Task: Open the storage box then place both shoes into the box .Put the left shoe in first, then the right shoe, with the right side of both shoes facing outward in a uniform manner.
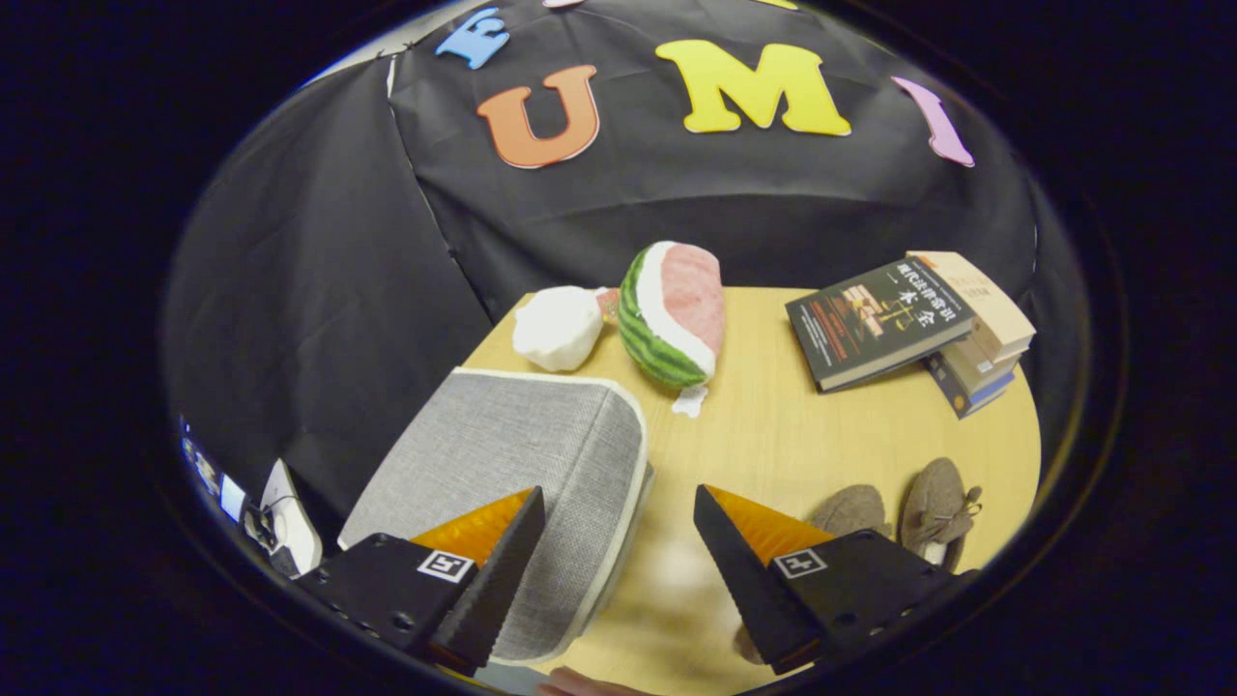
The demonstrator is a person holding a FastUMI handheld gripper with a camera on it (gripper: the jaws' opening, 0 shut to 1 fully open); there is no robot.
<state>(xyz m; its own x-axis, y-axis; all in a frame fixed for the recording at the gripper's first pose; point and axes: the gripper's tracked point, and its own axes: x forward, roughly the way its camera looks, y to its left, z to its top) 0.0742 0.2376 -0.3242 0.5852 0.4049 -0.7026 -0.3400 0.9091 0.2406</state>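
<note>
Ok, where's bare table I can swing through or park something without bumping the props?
The widest bare patch lies mid-table, bordered by the storage box, watermelon slice, books and shoes. It runs down between the open gripper fingers. Crowded: the far edge, where a white bag sits against the watermelon, and the books' corner.

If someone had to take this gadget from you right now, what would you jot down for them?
Gripper: fingers open, holding nothing, hovering over the near edge of the table.
Storage box: grey fabric, lid shut, partly under one finger, on the table's side away from the shoes.
Shoes: two brown ones side by side on the table, just beyond the other finger.
Also on the table: a watermelon slice, a white bundle, stacked books, all further back.
Done: nothing yet.
Left: open the box, put in the left shoe, then the right, right sides facing outward.
</note>
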